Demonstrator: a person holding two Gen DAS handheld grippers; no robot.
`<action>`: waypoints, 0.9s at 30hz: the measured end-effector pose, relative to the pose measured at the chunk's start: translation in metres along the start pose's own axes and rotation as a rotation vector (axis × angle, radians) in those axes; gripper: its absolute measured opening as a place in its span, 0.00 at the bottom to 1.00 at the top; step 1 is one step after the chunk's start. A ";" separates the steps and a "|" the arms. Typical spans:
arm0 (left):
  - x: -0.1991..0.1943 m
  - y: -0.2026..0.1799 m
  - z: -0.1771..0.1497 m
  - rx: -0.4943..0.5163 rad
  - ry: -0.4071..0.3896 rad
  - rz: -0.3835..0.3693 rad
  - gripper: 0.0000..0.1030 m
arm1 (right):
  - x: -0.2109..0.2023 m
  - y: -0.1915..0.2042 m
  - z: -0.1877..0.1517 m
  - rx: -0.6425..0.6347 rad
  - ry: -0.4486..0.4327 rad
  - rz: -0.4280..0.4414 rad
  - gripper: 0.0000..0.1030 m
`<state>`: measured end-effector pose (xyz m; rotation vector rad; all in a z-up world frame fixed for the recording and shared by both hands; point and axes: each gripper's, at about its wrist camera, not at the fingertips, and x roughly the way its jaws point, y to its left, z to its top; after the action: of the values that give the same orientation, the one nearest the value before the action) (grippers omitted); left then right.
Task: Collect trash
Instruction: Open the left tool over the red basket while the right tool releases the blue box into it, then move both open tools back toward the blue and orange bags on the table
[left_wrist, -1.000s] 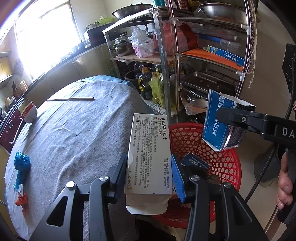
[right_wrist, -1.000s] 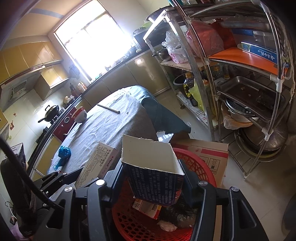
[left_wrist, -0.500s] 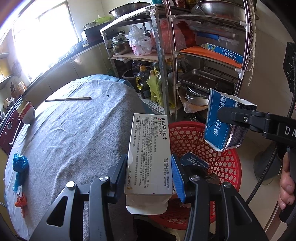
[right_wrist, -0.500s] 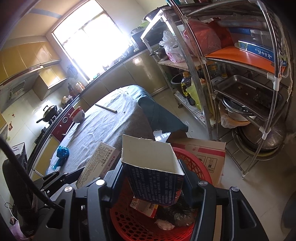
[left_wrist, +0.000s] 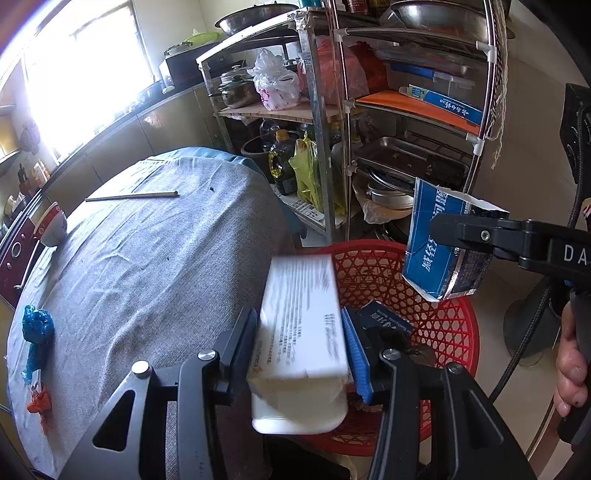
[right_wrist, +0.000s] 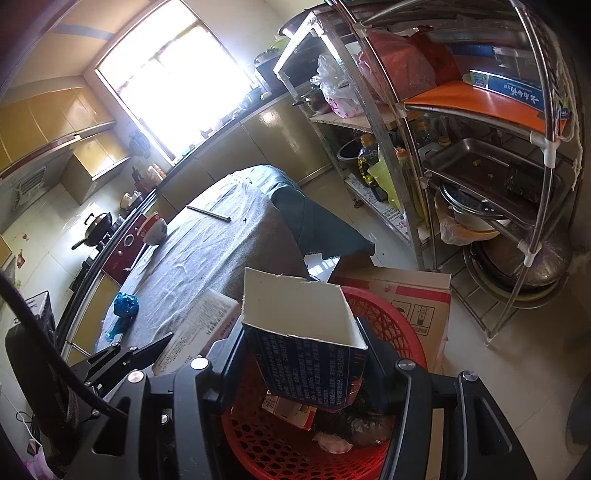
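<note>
My left gripper (left_wrist: 301, 339) holds a long white medicine box (left_wrist: 303, 314) over the near rim of the red mesh basket (left_wrist: 436, 328); the box is blurred and tipping toward the basket. My right gripper (right_wrist: 306, 354) is shut on an open blue carton (right_wrist: 306, 339) held above the same basket (right_wrist: 388, 325), which holds several pieces of trash. In the left wrist view the carton (left_wrist: 439, 243) hangs over the basket's far right. A blue wrapper (left_wrist: 35, 332) and a red scrap (left_wrist: 37, 402) lie on the grey tablecloth (left_wrist: 140, 266).
A metal rack (left_wrist: 332, 122) with pots, trays and bags stands behind the basket. A cardboard box (right_wrist: 417, 295) lies on the floor beside it. A chopstick (left_wrist: 133, 196) and a bowl (left_wrist: 51, 225) rest at the table's far side.
The white box has tilted and slid forward in my left gripper, now blurred with motion. Both grippers shifted slightly toward the basket; the right still holds the carton.
</note>
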<state>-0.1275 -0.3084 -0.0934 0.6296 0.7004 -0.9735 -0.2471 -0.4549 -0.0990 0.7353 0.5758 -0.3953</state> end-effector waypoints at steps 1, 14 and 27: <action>0.000 0.000 0.000 0.000 0.000 -0.001 0.47 | 0.001 0.000 0.000 0.002 0.001 -0.001 0.57; -0.011 0.015 -0.005 -0.049 -0.002 0.018 0.57 | -0.004 0.009 0.000 0.000 -0.010 -0.006 0.61; -0.066 0.093 -0.054 -0.241 -0.019 0.209 0.66 | -0.018 0.070 -0.003 -0.139 -0.052 0.060 0.61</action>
<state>-0.0827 -0.1947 -0.0612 0.4701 0.7072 -0.6884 -0.2249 -0.4025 -0.0538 0.6061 0.5260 -0.3146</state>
